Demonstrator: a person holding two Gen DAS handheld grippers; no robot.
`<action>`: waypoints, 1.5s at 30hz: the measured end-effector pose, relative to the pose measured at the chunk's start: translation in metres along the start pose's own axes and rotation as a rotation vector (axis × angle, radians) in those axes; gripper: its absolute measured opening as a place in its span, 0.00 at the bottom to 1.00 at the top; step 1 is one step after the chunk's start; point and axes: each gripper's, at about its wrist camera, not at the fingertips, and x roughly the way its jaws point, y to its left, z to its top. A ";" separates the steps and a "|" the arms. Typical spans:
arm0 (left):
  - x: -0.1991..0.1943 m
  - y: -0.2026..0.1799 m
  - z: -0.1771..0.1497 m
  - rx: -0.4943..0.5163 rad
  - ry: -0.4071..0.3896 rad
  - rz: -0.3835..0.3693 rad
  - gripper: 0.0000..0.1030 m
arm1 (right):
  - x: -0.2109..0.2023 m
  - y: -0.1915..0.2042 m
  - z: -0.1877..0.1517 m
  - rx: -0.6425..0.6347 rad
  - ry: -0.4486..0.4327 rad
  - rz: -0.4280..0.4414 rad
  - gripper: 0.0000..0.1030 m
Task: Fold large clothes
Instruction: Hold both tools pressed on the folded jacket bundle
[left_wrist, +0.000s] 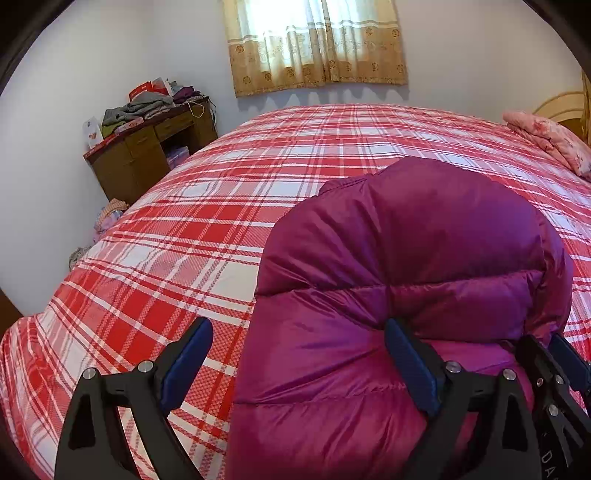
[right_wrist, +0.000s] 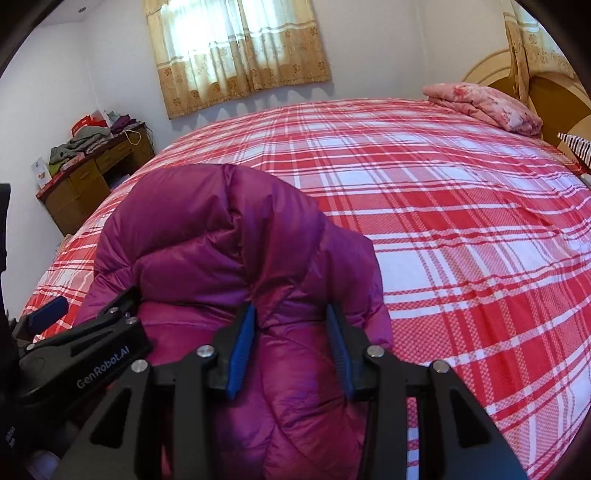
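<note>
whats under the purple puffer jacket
The purple puffer jacket lies bundled on the red plaid bedspread, which shows all around it. Anything tucked beneath or inside its folds is covered.

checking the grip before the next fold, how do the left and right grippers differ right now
The left gripper is spread wide; only one of its fingers touches the purple jacket. The right gripper is narrower, with jacket fabric bunched between its fingers. Both have blue fingers and sit at the jacket's near edge.

The red-and-white plaid bed (right_wrist: 461, 229) carries 1 purple puffer jacket (right_wrist: 236, 236) and 1 folded pink quilt (right_wrist: 484, 105).
</note>
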 end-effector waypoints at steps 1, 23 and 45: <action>0.001 0.000 0.000 -0.002 0.001 -0.002 0.92 | 0.001 0.000 0.000 0.000 0.000 -0.001 0.41; 0.033 0.026 0.020 -0.170 0.063 0.000 0.94 | 0.027 -0.011 0.027 0.049 -0.003 0.035 0.34; 0.050 0.014 0.016 -0.100 0.107 0.079 0.99 | 0.041 -0.019 0.023 0.084 0.058 0.039 0.34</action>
